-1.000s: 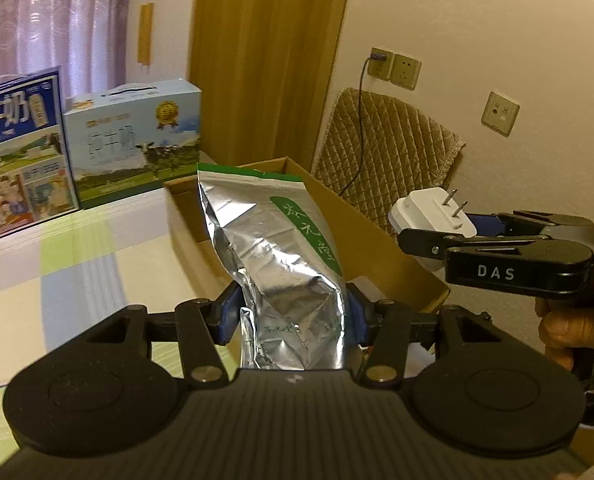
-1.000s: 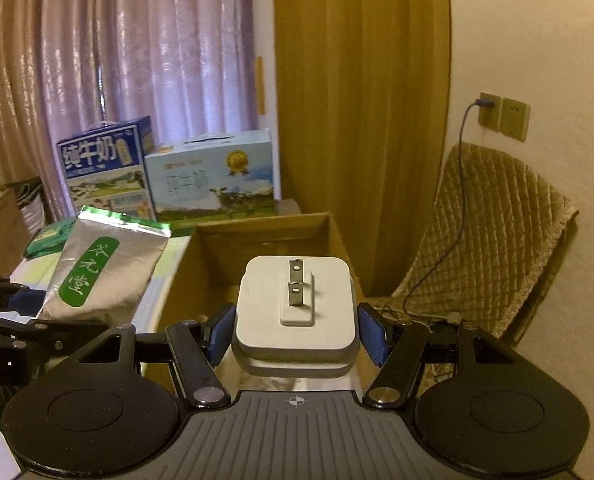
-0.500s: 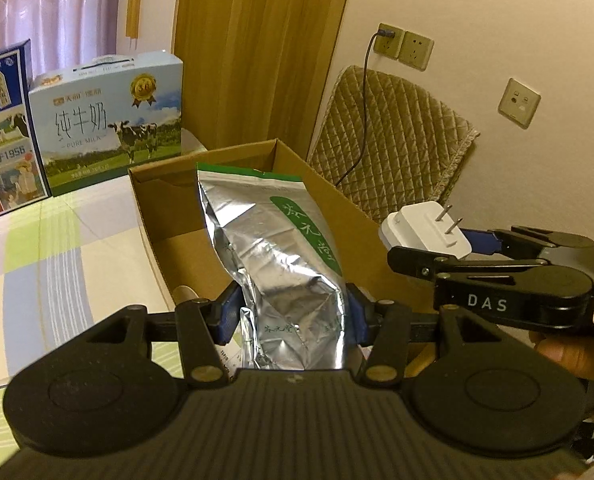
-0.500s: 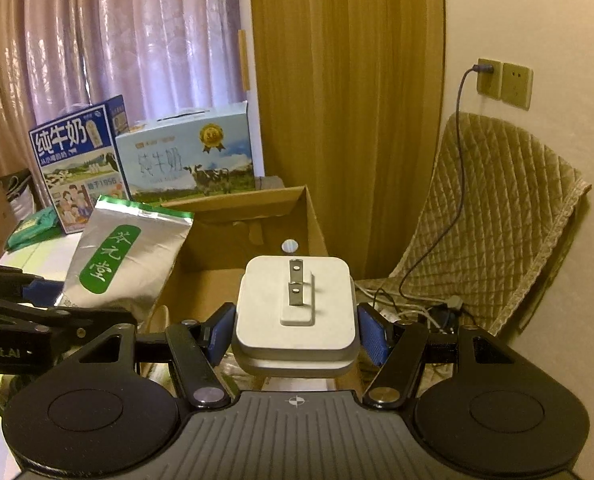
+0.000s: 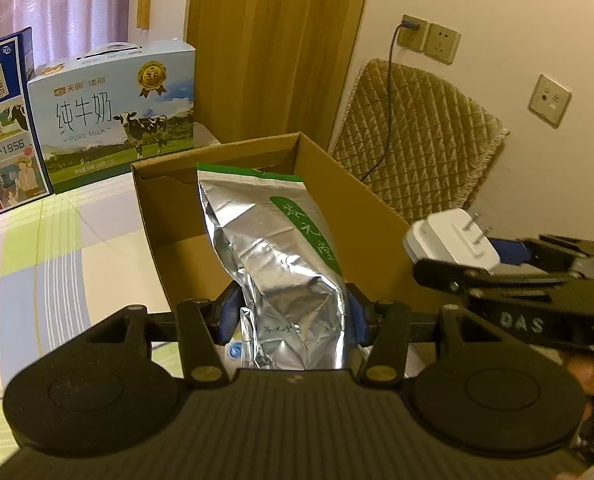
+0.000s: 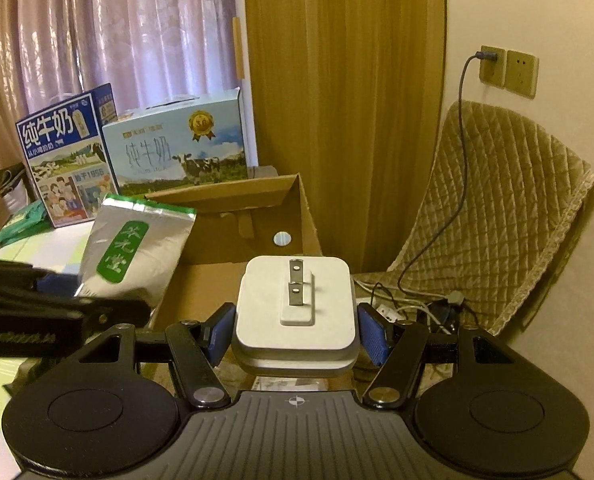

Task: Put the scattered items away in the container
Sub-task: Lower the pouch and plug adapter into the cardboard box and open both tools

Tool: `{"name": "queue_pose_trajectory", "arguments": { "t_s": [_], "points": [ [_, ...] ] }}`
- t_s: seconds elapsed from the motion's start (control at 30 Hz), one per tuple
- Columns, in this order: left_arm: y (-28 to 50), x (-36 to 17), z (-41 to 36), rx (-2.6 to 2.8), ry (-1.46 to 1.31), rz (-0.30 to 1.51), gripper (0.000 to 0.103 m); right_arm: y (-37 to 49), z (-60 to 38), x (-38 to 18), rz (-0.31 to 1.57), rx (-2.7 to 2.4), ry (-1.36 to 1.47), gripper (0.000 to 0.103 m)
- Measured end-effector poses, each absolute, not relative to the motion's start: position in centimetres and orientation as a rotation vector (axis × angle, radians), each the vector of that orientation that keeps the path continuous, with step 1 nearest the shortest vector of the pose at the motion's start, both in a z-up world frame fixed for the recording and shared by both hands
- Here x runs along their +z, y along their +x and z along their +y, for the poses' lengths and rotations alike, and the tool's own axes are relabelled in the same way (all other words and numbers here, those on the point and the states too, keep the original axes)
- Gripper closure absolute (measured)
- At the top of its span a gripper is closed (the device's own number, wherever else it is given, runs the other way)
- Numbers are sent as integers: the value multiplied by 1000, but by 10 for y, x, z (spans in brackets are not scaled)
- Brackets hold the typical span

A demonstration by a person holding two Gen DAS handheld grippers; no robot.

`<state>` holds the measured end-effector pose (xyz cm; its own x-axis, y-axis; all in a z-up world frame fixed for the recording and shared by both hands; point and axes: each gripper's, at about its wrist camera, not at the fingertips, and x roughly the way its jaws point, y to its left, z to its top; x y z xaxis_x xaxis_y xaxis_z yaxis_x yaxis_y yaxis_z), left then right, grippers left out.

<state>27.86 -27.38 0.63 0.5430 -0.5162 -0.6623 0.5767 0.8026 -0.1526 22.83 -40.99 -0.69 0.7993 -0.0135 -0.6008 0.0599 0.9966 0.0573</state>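
Note:
My left gripper (image 5: 291, 314) is shut on a silver foil pouch (image 5: 273, 264) with a green label, held upright over the open cardboard box (image 5: 377, 220). My right gripper (image 6: 295, 330) is shut on a white plug adapter (image 6: 295, 312), prongs pointing up, just above the box's near right side. In the left wrist view the adapter (image 5: 451, 240) and the right gripper (image 5: 449, 256) sit past the box's right wall. From the right wrist the pouch (image 6: 137, 252) shows at the left over the box (image 6: 257, 224).
Two milk cartons (image 5: 113, 112) (image 6: 63, 152) stand behind the box on the checked tablecloth (image 5: 57, 248). A quilted chair (image 6: 509, 208) with a charging cable (image 6: 463, 152) and wall sockets (image 6: 507, 70) is at the right. A small white round item (image 6: 281, 238) lies inside the box.
Both grippers have moved forward and down toward the box, which now looms larger. The pouch and the adapter stay held, now over the box's opening and right edge.

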Motion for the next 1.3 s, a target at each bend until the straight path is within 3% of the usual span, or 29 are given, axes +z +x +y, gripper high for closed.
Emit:
{"name": "queue_pose_trajectory", "arguments": {
  "t_s": [0.13, 0.6, 0.63, 0.7, 0.83, 0.9, 1.03, 1.3],
  "points": [
    [293, 3, -270, -614, 69, 771, 48, 233, -408, -10, 652, -40, 77, 41],
    [284, 14, -223, -604, 60, 719, 48, 264, -386, -21, 675, 19, 101, 41],
    [284, 14, -221, -604, 61, 718, 48, 268, -386, -21, 661, 42, 127, 40],
    [281, 14, -216, -601, 62, 717, 48, 274, -389, -19, 654, 54, 173, 27],
    [274, 15, -206, -594, 61, 714, 45, 270, -392, -10, 621, 30, 194, 24],
    [268, 16, -203, -591, 65, 711, 43, 263, -394, -8, 626, 22, 191, 23],
    [250, 23, -199, -592, 67, 700, 26, 241, -401, -1, 633, -1, 206, 21],
    [197, 41, -186, -591, 44, 667, 3, 184, -393, 23, 661, -5, 170, 6]
  ]
}}
